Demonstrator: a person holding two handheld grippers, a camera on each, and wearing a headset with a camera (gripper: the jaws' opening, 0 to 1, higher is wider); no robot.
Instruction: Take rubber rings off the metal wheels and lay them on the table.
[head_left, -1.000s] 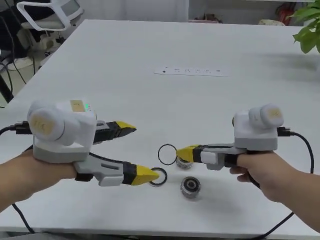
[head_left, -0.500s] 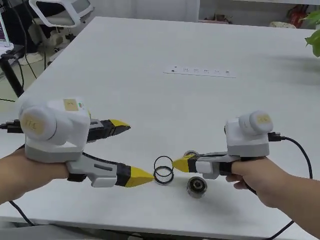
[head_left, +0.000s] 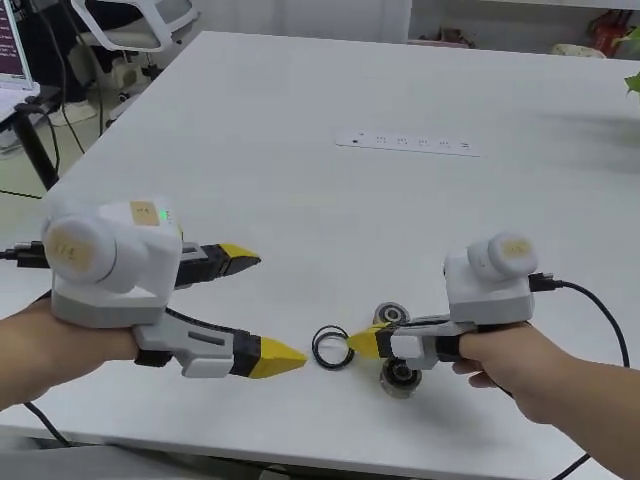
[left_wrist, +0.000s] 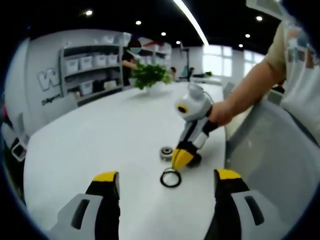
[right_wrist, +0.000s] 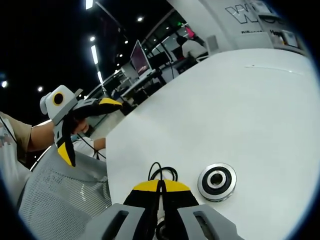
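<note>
Two black rubber rings (head_left: 332, 347) lie overlapping on the white table (head_left: 300, 200), between the grippers. My right gripper (head_left: 360, 343) is shut, its yellow tip pinching the edge of one ring (right_wrist: 162, 172). One metal wheel (head_left: 391, 315) stands just behind that tip. A second wheel (head_left: 400, 377) is partly hidden under the gripper's body. The bare wheel (right_wrist: 216, 181) sits right of the shut jaws in the right gripper view. My left gripper (head_left: 262, 308) is open, left of the rings and holding nothing. The left gripper view shows the rings (left_wrist: 170, 178) ahead of its jaws.
A white power strip (head_left: 408, 143) lies flat mid-table. An office chair (head_left: 120, 20) stands beyond the far left corner. A potted plant (left_wrist: 150, 75) sits at the table's far end. The table's front edge runs just below both hands.
My right gripper has lowered the ring it held up from beside the far wheel down onto the other ring on the table. The left gripper stays open.
</note>
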